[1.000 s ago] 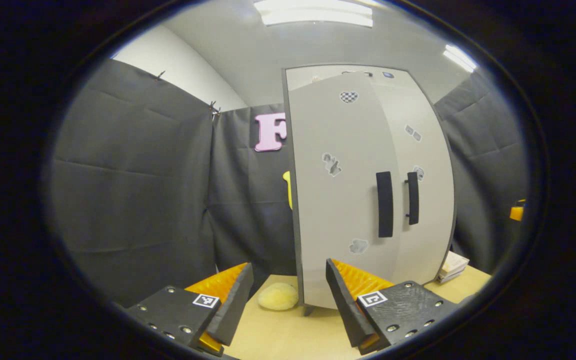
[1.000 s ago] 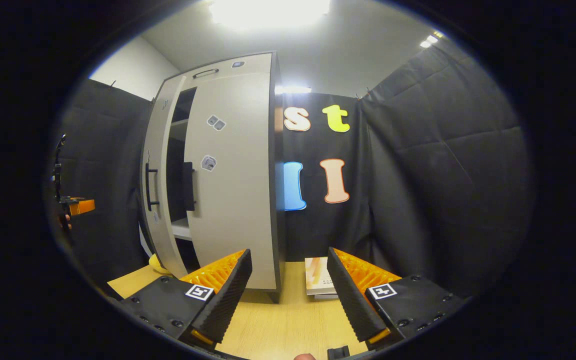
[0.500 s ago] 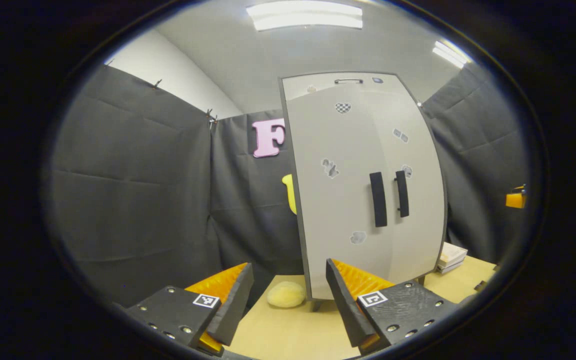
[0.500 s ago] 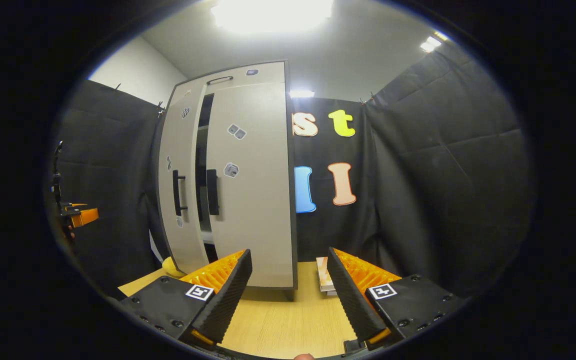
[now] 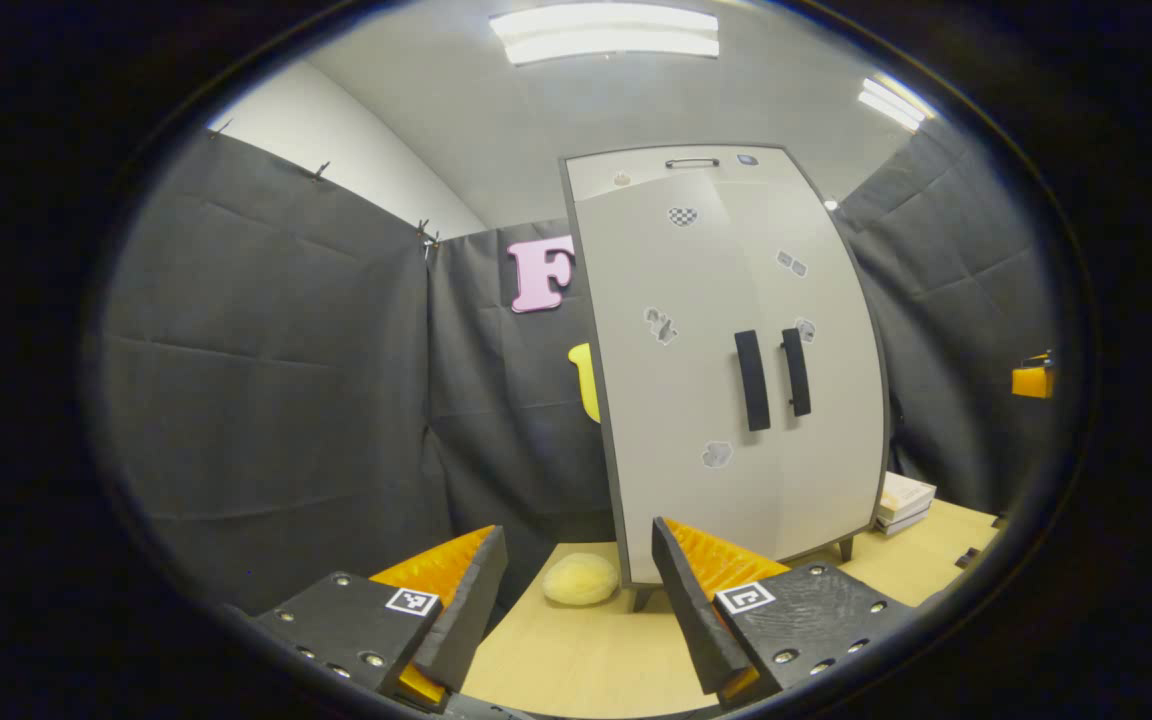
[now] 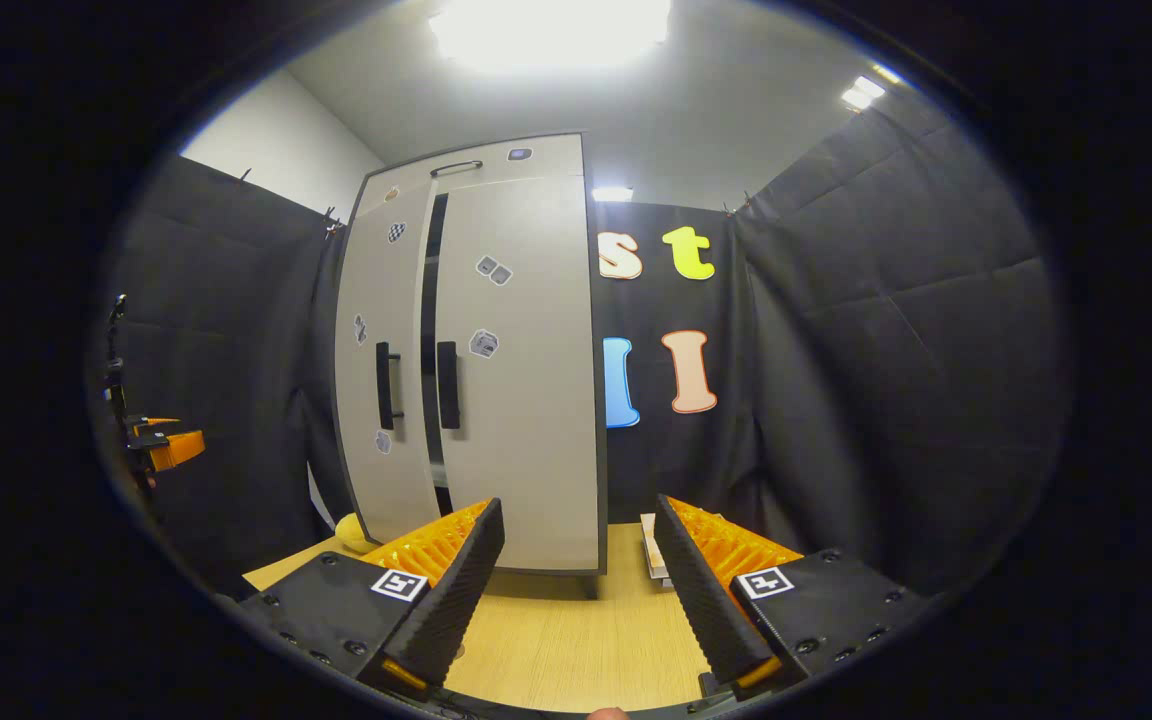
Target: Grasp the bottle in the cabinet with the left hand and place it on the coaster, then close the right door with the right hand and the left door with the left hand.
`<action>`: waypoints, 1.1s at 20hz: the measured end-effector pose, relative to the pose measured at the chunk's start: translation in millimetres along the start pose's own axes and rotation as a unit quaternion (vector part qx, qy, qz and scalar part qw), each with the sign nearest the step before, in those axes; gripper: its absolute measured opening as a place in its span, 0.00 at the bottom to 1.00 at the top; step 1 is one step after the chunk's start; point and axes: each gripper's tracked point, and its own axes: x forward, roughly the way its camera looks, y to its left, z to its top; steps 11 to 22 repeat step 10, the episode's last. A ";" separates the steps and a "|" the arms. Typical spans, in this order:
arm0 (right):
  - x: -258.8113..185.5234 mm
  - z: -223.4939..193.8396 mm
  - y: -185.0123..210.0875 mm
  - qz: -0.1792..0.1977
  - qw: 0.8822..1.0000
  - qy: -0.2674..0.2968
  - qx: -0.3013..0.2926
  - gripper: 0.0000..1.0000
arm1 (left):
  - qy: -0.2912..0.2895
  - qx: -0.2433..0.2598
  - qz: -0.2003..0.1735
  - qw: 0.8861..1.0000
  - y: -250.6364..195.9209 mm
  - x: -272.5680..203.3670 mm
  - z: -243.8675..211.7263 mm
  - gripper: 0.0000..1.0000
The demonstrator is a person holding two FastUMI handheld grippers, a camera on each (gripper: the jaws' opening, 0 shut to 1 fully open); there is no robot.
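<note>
Both pairs of jaws stand wide apart and hold nothing. In the left gripper view, the left gripper (image 5: 576, 600) hangs over the near part of the pale wooden surface (image 5: 576, 665), with a gap of bare wood showing between its fingers. In the right gripper view, the right gripper (image 6: 576, 590) hangs over the same surface at its near edge, likewise spread.

Beyond the jaws, the grey cabinet (image 5: 726, 370) stands upright on short legs toward the far edge of the surface. From the left gripper view its left door (image 5: 681, 390) and right door (image 5: 826, 380) look flush, their two dark vertical handles (image 5: 752, 380) side by side near the middle seam. From the right gripper view a narrow dark slit runs between the left door (image 6: 381, 370) and the right door (image 6: 521, 370), so one leaf is not quite home; which one stands proud cannot be told.

A yellow sponge-like lump (image 5: 581, 580) lies on the surface just beside the cabinet's left foot. A stack of books (image 5: 904, 500) lies beside the cabinet's right side, near the far right corner. The bottle and coaster cannot be made out.

At the far right of the left gripper view, part of the other gripper shows against the dark wall.
</note>
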 end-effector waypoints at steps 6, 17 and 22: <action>-4.9 3.4 0.0 -0.003 1.000 -0.007 0.003 0.96 | -0.005 -0.003 0.001 1.000 2.6 -4.3 3.6 0.84; -6.0 4.1 -1.3 -0.006 1.000 -0.009 0.005 0.96 | -0.003 0.001 0.001 1.000 3.6 -4.7 1.7 0.84; -6.0 4.1 -1.3 -0.006 1.000 -0.009 0.005 0.96 | -0.003 0.001 0.001 1.000 3.6 -4.7 1.7 0.84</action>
